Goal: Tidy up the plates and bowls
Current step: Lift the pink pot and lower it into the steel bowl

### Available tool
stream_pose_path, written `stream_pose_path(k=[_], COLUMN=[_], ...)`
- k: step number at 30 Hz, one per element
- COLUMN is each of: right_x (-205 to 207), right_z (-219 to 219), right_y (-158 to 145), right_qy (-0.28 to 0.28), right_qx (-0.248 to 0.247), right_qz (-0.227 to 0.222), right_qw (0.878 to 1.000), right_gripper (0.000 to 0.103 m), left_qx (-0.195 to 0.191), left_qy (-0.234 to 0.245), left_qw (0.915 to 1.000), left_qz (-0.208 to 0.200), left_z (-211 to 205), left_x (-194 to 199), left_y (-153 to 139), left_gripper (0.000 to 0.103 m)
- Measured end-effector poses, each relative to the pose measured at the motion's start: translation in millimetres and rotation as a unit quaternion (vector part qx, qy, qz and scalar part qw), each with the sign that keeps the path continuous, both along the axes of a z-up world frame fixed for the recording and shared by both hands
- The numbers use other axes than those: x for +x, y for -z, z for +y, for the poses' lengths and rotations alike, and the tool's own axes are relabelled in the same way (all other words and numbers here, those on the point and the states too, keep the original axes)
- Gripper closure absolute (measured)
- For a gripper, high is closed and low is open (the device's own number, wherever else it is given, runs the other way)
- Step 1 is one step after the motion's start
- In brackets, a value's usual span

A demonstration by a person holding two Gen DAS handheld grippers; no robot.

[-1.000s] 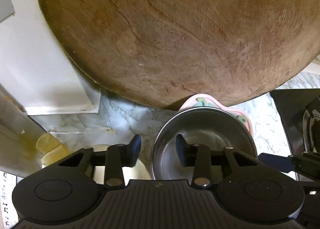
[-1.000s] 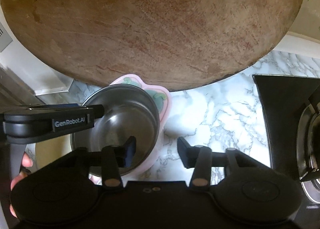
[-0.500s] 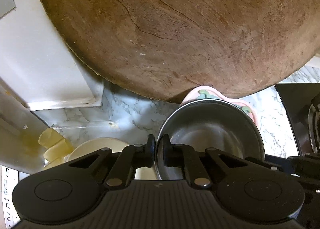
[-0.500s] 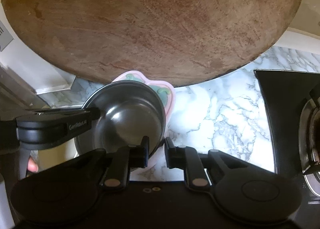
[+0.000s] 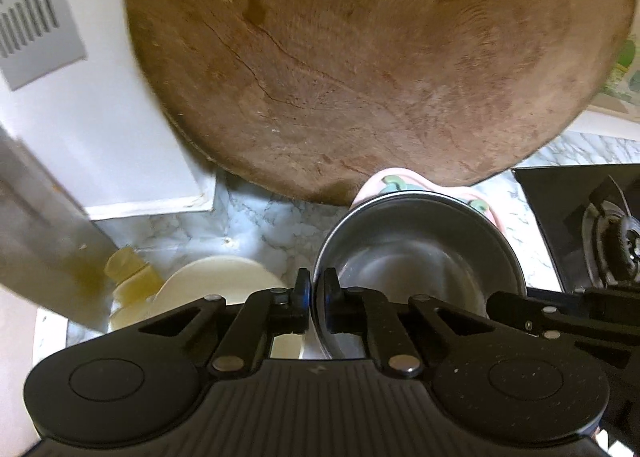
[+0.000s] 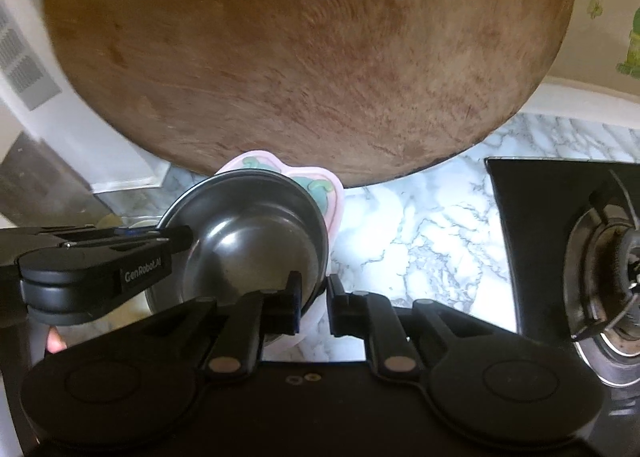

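The left gripper [image 5: 316,293] is clamping the left rim of the steel bowl [image 5: 420,257], its fingers pinched together on the thin wall. The right gripper [image 6: 312,297] is clamping the bowl's right rim, one finger inside and one outside. The bowl is sitting over a pink plate [image 6: 324,189] on the marble counter [image 6: 420,225], just near of the big wooden board [image 6: 304,53]. A cream plate [image 5: 216,277] is lying to the left, a stove [image 6: 560,241] to the right.
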State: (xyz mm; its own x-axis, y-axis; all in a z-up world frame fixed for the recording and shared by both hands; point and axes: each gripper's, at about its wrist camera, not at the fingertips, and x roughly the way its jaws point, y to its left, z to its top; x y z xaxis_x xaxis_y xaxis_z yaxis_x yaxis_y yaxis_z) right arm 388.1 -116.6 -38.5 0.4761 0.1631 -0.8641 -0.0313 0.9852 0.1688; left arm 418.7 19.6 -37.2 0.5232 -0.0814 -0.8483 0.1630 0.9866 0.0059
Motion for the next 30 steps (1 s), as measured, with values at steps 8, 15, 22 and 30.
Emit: stream_pose_path(k=[8, 15, 22, 30], right_x=[-34.6, -72.1, -104.4, -135.3], right_z=[16.2, 47.8, 86.0, 123.2], right_y=[-35.1, -61.3, -67.7, -60.6], right_qy=[-0.035, -0.085, -0.133, -0.18], right_qx=[-0.008, -0.011, 0.0, 0.002], right_qz=[-0.014, -0.031, -0.031, -0.016], right_qw=[0.999, 0.996, 0.991, 0.984], right_gripper=[0.09, 0.09, 0.09, 0.09], left_qx=[-0.001, 0.005, -0.001, -0.006], left_qy=[-0.011, -0.045, -0.088, -0.125], left_qw=[0.9998, 0.9986, 0.9959, 0.9922], left_qz=[-0.014, -0.025, -0.017, 0.002], left_z=[23.0, 60.9, 103.6, 138.9], left_x=[-51.1, -105.1, -156.8, -202.3], left_y=[-31.6, -53.7, -64.3, -56.5], left_gripper=[0.097, 0.097, 0.097, 0.097])
